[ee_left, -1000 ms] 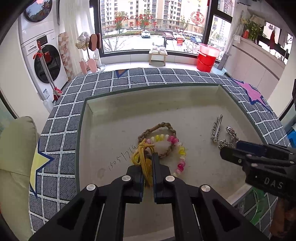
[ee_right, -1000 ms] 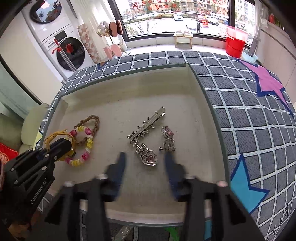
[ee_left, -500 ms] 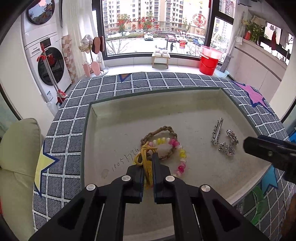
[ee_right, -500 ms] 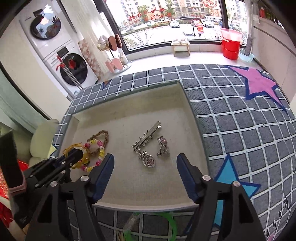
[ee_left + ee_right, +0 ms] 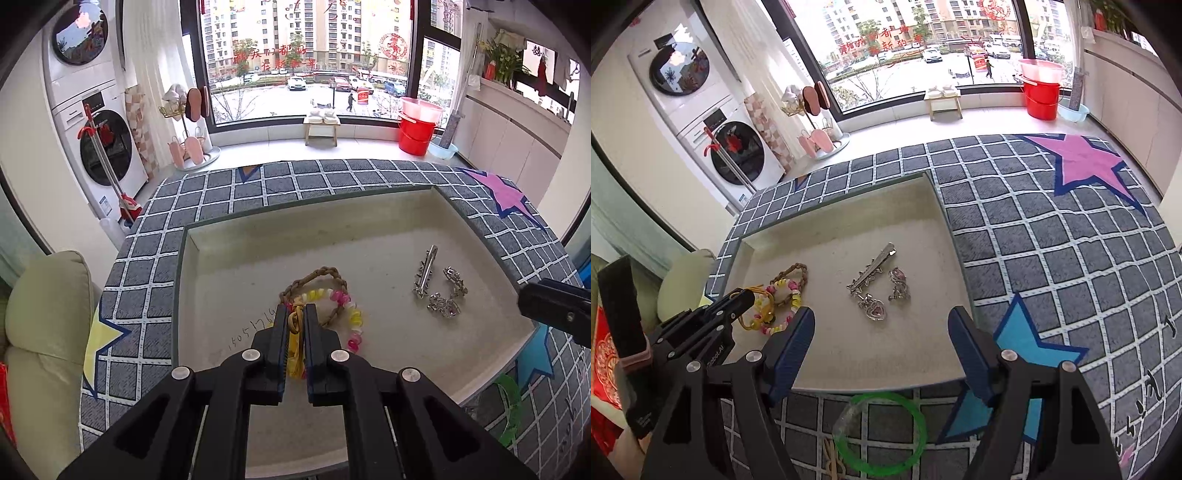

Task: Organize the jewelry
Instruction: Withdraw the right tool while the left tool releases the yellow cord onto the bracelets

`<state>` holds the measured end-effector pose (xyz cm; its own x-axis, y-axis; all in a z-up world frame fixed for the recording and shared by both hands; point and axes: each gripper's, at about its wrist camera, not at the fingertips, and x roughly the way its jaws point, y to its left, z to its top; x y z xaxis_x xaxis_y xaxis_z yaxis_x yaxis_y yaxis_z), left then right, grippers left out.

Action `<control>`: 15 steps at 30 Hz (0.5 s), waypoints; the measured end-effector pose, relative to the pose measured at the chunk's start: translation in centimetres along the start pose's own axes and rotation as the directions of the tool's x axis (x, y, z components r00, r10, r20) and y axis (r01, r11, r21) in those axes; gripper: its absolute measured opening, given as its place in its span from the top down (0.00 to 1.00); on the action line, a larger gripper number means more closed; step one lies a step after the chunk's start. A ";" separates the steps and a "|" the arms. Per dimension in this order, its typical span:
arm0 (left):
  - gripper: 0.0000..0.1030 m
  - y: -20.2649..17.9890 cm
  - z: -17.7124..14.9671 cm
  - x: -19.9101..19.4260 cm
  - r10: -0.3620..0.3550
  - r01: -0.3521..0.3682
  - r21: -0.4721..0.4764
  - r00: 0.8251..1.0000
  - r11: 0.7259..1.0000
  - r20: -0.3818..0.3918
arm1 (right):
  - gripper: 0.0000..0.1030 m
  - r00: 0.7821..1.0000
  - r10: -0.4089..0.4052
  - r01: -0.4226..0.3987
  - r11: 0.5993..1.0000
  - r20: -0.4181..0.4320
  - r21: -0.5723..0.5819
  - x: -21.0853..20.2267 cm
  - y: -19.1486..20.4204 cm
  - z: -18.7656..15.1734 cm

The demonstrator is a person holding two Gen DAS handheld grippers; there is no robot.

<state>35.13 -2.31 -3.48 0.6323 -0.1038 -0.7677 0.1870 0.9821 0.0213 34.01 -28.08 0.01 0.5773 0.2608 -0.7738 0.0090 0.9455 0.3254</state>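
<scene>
Left gripper (image 5: 295,314) pinched tight on yellow cord bracelet (image 5: 294,325), cord squeezed between pads, low over tray at 6 o'clock of left wrist view. Right gripper (image 5: 881,332) spread wide, nothing between fingers, hanging over near tray rim. Beige tray (image 5: 295,236) on grid-pattern mat (image 5: 1034,236). Braided brown bracelet (image 5: 321,275) just past left fingertips at 12 o'clock, overlapped by pink-and-yellow bead bracelet (image 5: 351,314) toward 2 o'clock. Silver hair clip (image 5: 873,269) near tray middle in right wrist view, at 12 o'clock from right gripper; heart pendant (image 5: 875,310) touching its near end, small pink-stone piece (image 5: 899,282) just beside at 3 o'clock of clip. Bracelet cluster well apart from silver pieces, at 9 o'clock of them. Green bangle (image 5: 881,432) on mat outside tray, at 6 o'clock below right fingers. Left gripper also seen at 8 o'clock in right wrist view, yellow loop at its tip.
</scene>
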 end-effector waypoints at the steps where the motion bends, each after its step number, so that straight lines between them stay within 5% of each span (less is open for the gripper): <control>1: 0.80 0.0 0.0 0.0 0.001 -0.001 -0.002 1.000 1.000 0.000 | 0.25 1.000 0.000 0.000 1.000 0.000 0.002 -0.1 -0.1 -0.1; 13: 0.79 0.3 0.9 -1.5 -0.003 0.004 -0.017 1.000 1.000 0.025 | 0.25 1.000 -0.003 0.003 1.000 0.006 0.016 -1.3 -1.0 -1.0; 14: 0.67 0.4 0.9 -1.6 -0.003 0.003 -0.021 1.000 1.000 0.026 | 0.25 1.000 -0.004 0.004 1.000 0.005 0.016 -1.4 -1.1 -1.2; 15: 0.41 0.4 1.0 -1.7 -0.001 0.001 -0.024 1.000 1.000 0.024 | 0.25 1.000 -0.005 0.005 1.000 0.005 0.017 -1.5 -1.1 -1.3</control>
<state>34.85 -1.88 -1.56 0.6500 -0.1084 -0.7522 0.1696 0.9855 0.0045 32.13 -29.29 0.09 0.5811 0.2550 -0.7729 0.0255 0.9435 0.3305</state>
